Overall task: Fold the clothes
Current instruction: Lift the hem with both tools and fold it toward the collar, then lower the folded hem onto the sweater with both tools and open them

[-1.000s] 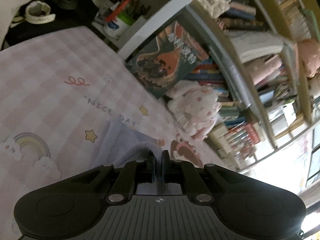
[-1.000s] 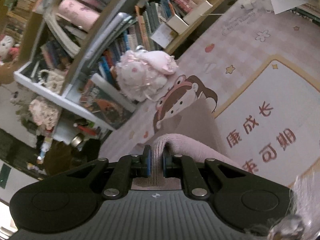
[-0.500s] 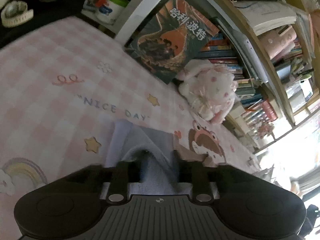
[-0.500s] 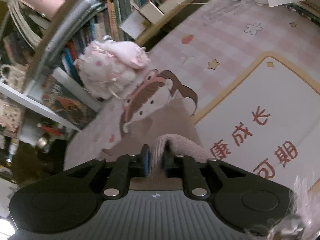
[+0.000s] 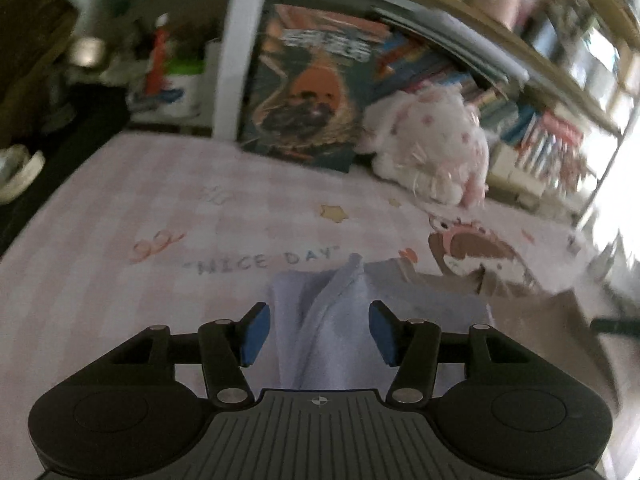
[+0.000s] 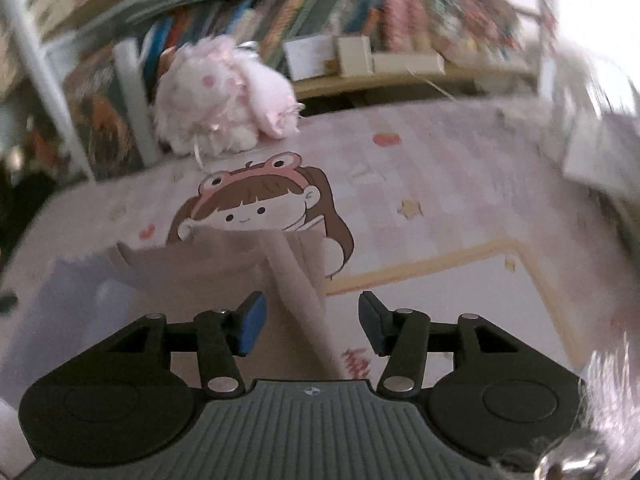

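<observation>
- Covering the whole work surface: a pale pink checked table mat [image 5: 120,208] printed with stars, "NICE DAY" lettering, a cartoon girl in a frog headband [image 6: 256,204], and a cream panel edged in yellow [image 6: 460,304].
- Rising behind the mat: a crowded bookshelf with white uprights [image 5: 236,48], rows of books [image 6: 320,4], and a large dark-covered book [image 5: 308,92] leaning at the mat's back edge.
- Lying flat on the mat, near the middle: a soft two-tone garment, lavender-blue on one half [image 5: 328,320] and beige-brown on the other [image 6: 224,280], with a raised crease running up the lavender part and a long narrow ridge crossing the beige part.
- Upper edge of the beige half overlapping the lower part of the cartoon girl print.
- Sitting against the shelf, just beyond the garment: a fluffy white-and-pink plush toy [image 6: 224,96], also seen in the left wrist view [image 5: 432,152].
- Left black gripper with blue pads [image 5: 318,334]: spread wide, nothing held, lavender crease lying between the fingers without touching either pad.
- Right black gripper with blue pads [image 6: 311,326]: likewise spread wide and empty, beige ridge passing between the fingers.
- Lower right of the right wrist view: a fuzzy pale sleeve edge [image 6: 612,400], blurred.
</observation>
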Demonstrator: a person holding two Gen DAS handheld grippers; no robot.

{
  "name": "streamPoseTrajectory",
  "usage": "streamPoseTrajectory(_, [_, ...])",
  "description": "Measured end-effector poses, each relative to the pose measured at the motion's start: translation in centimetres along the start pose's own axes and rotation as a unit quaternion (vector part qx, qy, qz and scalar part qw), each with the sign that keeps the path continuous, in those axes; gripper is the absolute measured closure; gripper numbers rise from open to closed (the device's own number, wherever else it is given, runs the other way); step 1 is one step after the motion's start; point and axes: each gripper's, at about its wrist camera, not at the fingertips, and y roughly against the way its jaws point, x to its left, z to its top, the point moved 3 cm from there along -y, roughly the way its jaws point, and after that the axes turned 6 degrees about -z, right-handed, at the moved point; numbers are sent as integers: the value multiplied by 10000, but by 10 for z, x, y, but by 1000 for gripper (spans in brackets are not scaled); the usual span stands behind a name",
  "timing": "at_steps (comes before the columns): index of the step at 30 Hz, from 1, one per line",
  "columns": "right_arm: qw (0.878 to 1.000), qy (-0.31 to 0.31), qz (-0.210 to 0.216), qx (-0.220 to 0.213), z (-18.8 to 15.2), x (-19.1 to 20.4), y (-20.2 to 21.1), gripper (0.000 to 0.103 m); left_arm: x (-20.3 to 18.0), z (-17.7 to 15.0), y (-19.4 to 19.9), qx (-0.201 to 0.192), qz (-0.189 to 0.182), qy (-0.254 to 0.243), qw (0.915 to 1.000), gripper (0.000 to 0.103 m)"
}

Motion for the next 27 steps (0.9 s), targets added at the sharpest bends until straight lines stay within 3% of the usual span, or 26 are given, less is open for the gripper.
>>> streamPoseTrajectory(3, [9995, 309, 49, -28, 4, 9, -12, 59, -14, 2, -18, 156, 129, -570, 9982, 50])
streamPoseTrajectory(4, [9996, 277, 101, -39, 6, 8, -13, 68, -17, 2, -23, 232, 126, -718, 9971, 61])
streamPoseTrajectory(5, [9997, 178, 170, -51, 8, 6, -13, 85, -18, 0, -29, 344, 61, -814, 9961, 100])
streamPoseTrajectory(7, [9995, -20, 308, -75, 12, 1, -12, 96, -12, 2, -33, 422, -15, -730, 9964, 98])
streamPoseTrajectory(10, [9981, -317, 515, -110, 19, -6, -10, 98, -2, 18, 2, -317, -215, -84, 9992, 98])
streamPoseTrajectory(12, [9951, -658, 715, -174, 24, -14, -6, 98, 9, 21, 10, -487, -255, 228, 9982, 98])
streamPoseTrajectory(15, [9911, -1080, 780, -78, 28, -24, -17, 98, 28, 9, -19, 26, -67, 516, 9986, 98])
streamPoseTrajectory(17, [9917, -1084, 651, 219, 23, -24, -43, 98, 32, 0, -36, 263, 30, 530, 9982, 97])
streamPoseTrajectory(20, [9941, -929, 433, 363, 15, -20, -69, 98, 31, -2, -41, 212, 85, 552, 9982, 95])
streamPoseTrajectory(25, [9953, -822, 360, 363, 16, -18, -67, 96, 28, 3, -38, 196, 76, 462, 9987, 88])
streamPoseTrajectory(27, [9961, -753, 320, 343, 17, -17, -64, 93, 25, 7, -37, 109, 104, 382, 9992, 75])
